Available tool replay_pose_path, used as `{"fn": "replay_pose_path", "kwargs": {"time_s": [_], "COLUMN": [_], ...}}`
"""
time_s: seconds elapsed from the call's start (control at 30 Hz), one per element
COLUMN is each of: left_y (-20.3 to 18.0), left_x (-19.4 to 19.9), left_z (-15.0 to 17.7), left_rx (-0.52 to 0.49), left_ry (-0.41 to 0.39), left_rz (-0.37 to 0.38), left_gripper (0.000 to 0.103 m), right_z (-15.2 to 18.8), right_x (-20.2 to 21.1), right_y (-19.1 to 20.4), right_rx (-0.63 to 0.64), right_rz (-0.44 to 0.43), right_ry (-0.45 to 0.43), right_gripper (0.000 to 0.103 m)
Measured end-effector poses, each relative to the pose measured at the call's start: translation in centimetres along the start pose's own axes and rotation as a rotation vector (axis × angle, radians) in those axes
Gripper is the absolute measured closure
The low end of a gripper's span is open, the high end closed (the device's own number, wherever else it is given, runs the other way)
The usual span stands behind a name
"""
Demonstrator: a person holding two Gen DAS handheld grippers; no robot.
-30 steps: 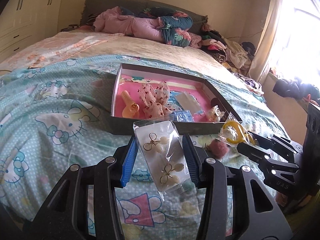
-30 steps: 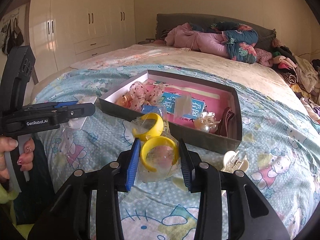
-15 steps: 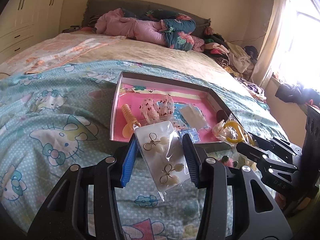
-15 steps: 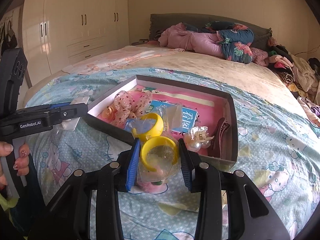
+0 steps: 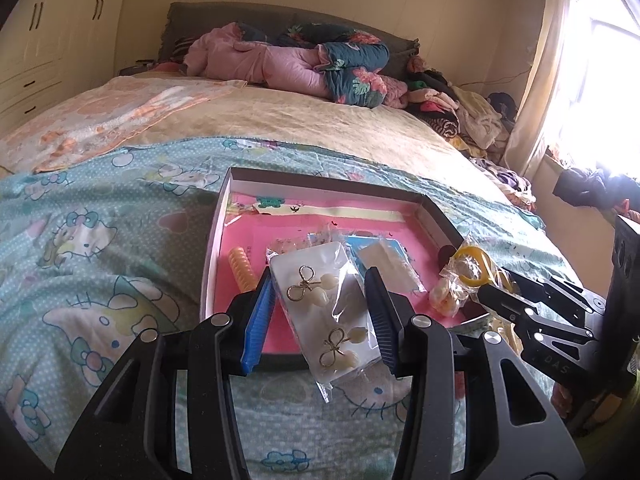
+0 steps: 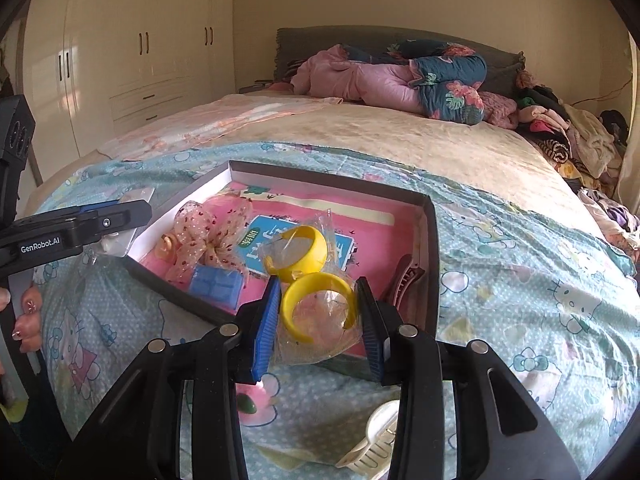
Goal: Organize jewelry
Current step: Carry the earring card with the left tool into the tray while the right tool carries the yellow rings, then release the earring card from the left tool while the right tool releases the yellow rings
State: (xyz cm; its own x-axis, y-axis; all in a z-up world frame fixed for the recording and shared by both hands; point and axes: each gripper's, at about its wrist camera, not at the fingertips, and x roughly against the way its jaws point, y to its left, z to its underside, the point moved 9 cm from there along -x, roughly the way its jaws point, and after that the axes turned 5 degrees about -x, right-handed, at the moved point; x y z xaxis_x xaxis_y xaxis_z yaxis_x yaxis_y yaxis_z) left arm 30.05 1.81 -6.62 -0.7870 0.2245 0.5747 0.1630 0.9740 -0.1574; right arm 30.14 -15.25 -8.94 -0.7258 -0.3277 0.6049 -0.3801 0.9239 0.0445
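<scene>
A shallow grey box with a pink floor (image 5: 276, 236) (image 6: 430, 240) lies on the bed. My left gripper (image 5: 322, 312) is shut on a clear packet of gold bow earrings (image 5: 324, 308), held over the box's near edge. My right gripper (image 6: 318, 316) is shut on a clear bag with yellow bracelets (image 6: 316, 300), held over the box's near right corner; it also shows in the left wrist view (image 5: 472, 268). In the box lie a spotted bow (image 6: 212, 232), a blue item (image 6: 216, 286), a dark hair claw (image 6: 404, 276) and an orange comb (image 5: 240, 268).
A white hair claw (image 6: 372, 444) and a pink pompom (image 6: 250, 398) lie on the Hello Kitty bedspread (image 5: 92, 264) in front of the box. Folded quilts (image 5: 304, 68) and heaped clothes (image 5: 460, 112) are at the far end. A wardrobe (image 6: 120, 52) stands left.
Both grippers have moved forward with their packets, from in front of the box to over its near edge. Neither grip has changed.
</scene>
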Motion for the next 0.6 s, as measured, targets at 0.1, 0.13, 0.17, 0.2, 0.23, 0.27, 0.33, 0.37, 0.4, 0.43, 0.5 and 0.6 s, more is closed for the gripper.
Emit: {"fn": "replay_pose_path", "kwargs": {"time_s": [0.1,0.13,0.17,0.2,0.23,0.27,0.33,0.37,0.4,0.43,0.5,0.6], "left_y": [-0.1,-0.2,-0.2,-0.3,-0.4,-0.4,-0.5,-0.5,-0.5,-0.6,-0.8,-1.2], "left_x": [-0.7,-0.9,-1.2,-1.5,-1.8,-2.0,-2.6,-2.9,-3.2,-3.5,-4.0,-4.9], "left_z": [-0.5,-0.6,-0.7,-0.8,-0.9,-1.0,-1.2,-1.3,-1.5,-1.6,-1.8,-2.0], "left_rx": [-0.004,-0.006,-0.008,-0.011,-0.013,-0.016,-0.017,-0.018,-0.019,-0.021,-0.024,-0.034], "left_ry": [0.001,0.002,0.004,0.006,0.008,0.011,0.015,0.018,0.019,0.020,0.024,0.033], "left_rz": [-0.001,-0.001,-0.001,-0.002,-0.002,-0.002,-0.001,0.001,0.001,0.001,0.004,0.006], "left_gripper": [0.067,0.067,0.067,0.067,0.067,0.067,0.067,0.067,0.067,0.067,0.067,0.067], "right_z": [-0.3,-0.5,-0.6,-0.8,-0.9,-1.1,-1.3,-1.4,-1.5,-1.6,-1.9,-2.4], "right_x": [-0.6,-0.8,-1.0,-1.2,-1.4,-1.6,-2.0,-2.3,-2.6,-2.8,-3.4,-4.2], "right_y": [-0.6,-0.8,-1.0,-1.3,-1.5,-1.8,-2.2,-2.5,-2.8,-3.0,-3.6,-4.2], "right_rx": [-0.010,-0.013,-0.015,-0.018,-0.022,-0.026,-0.032,-0.034,-0.038,-0.042,-0.052,-0.054], "right_rz": [0.009,0.012,0.017,0.019,0.021,0.024,0.028,0.034,0.037,0.039,0.049,0.060], "right_ry": [0.006,0.008,0.009,0.010,0.013,0.016,0.023,0.028,0.032,0.037,0.046,0.051], "right_gripper": [0.067,0.067,0.067,0.067,0.067,0.067,0.067,0.067,0.067,0.067,0.067,0.067]}}
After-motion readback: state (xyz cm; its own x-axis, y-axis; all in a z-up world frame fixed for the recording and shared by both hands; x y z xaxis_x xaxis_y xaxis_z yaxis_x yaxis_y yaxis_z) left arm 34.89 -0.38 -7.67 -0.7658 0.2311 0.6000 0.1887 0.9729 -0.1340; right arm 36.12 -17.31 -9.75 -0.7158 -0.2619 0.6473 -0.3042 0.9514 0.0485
